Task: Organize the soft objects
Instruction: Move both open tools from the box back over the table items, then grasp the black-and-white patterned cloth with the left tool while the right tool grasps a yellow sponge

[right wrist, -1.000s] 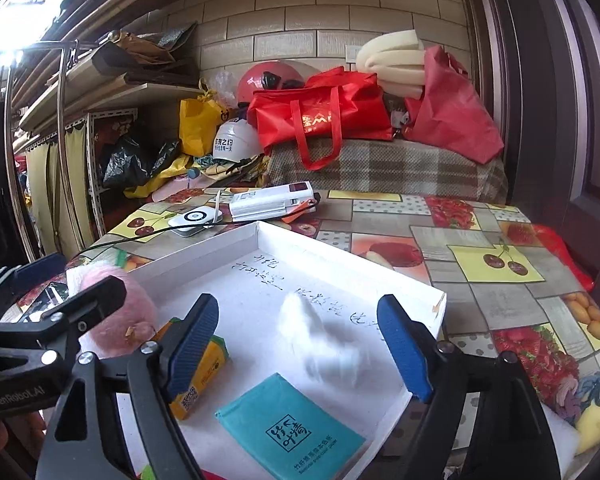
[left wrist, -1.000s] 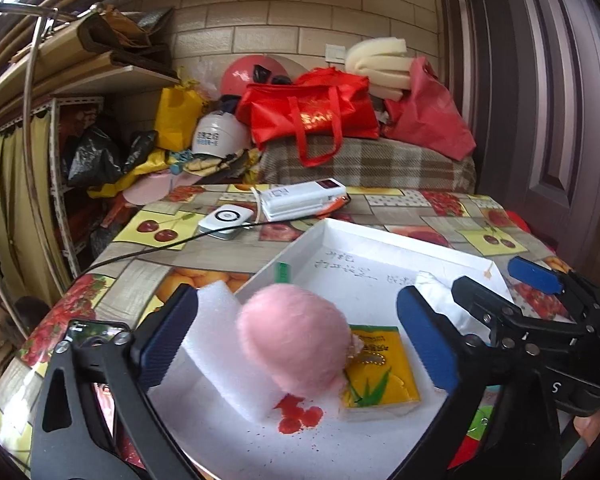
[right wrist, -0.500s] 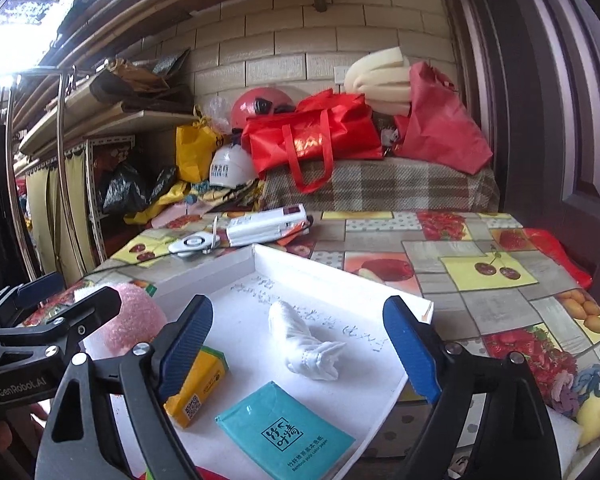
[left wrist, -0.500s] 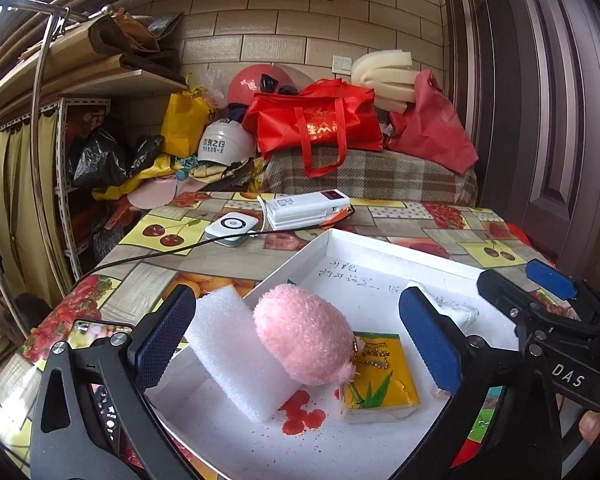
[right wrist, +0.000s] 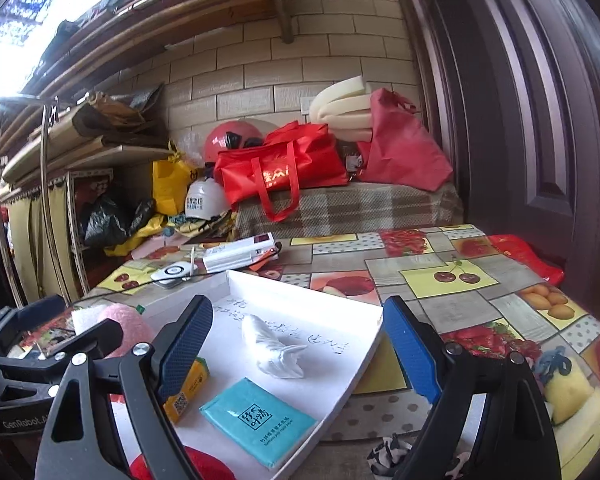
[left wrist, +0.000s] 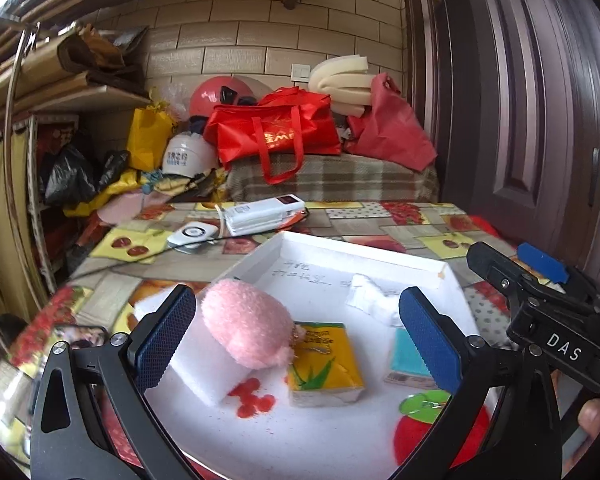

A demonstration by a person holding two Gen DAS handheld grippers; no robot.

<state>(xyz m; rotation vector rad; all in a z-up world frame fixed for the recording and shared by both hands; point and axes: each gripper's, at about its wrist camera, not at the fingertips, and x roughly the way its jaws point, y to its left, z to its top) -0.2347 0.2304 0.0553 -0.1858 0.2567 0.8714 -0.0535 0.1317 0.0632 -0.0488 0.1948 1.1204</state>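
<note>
Left gripper (left wrist: 296,332): was seen with its jaws spread wide; nothing was pressed by the pads. The pink plush ball (left wrist: 246,326) was framed between the fingers but was not touched.
Right gripper (right wrist: 298,352): was seen with its jaws standing wide apart and empty; the crumpled white tissue (right wrist: 274,348) lay between the fingers, clear of both pads.
White tray (left wrist: 364,252): was set on the fruit-patterned tablecloth (right wrist: 460,276); the soft items were gathered inside it.
Near zone: a teal tissue pack (right wrist: 258,420) lay flat at the tray's near edge, with a yellow tissue pack (left wrist: 326,362) beside it.
Middle zone: the pink plush ball was rested against a white foam block (left wrist: 204,372), its tail end touching the yellow tissue pack.
Far zone: the crumpled white tissue was placed near the handwriting on the tray floor, apart from the packs.
Beyond the tray: a white power bank (left wrist: 260,212) and a small white device (left wrist: 192,234) were left on the cloth; red bags (left wrist: 276,132) were piled behind.
Step in hand: judged to be a pause between placements, with neither tool loaded.
Next move: judged to call for one gripper to be advanced over a chosen item, centred, and closed gently, since each item would be deformed under a firm squeeze.
</note>
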